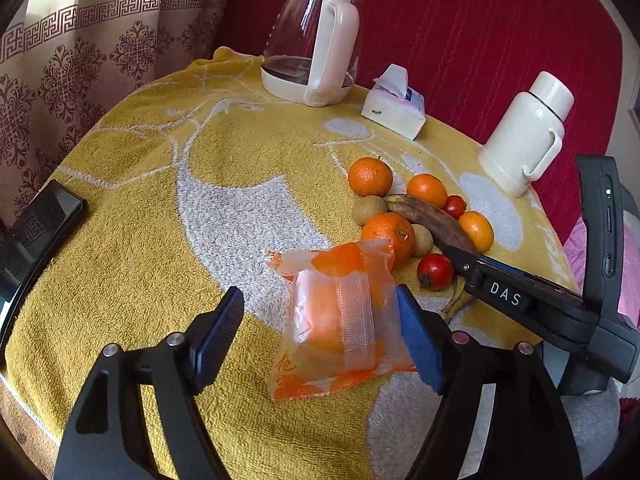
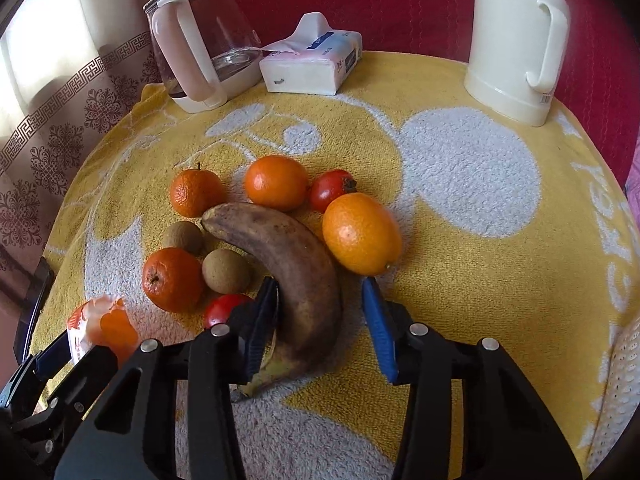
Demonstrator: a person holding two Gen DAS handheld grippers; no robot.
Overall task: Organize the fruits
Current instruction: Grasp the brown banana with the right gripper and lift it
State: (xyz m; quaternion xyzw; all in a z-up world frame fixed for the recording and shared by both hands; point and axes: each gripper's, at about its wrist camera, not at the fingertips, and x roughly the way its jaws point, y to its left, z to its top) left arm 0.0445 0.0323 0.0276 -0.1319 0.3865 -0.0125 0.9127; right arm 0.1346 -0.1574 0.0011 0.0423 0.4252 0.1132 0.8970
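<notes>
A clear orange-printed plastic bag (image 1: 340,312) with an orange inside stands on the yellow towel (image 1: 160,208). My left gripper (image 1: 320,328) is open around it: the right pad touches the bag, the left pad stands clear. The loose fruit lies in a pile: several oranges (image 2: 276,182), two brown kiwis (image 2: 226,266), two red fruits (image 2: 332,190) and a browned banana (image 2: 296,248). My right gripper (image 2: 320,320) straddles the banana's stem end. Its left pad rests against the peel, and a gap shows at the right pad, so it is open.
At the back of the round table stand a glass kettle (image 1: 316,44), a tissue pack (image 1: 394,108) and a cream thermos jug (image 1: 524,136). A dark phone (image 1: 40,220) lies at the left edge. A curtain and red upholstery are behind.
</notes>
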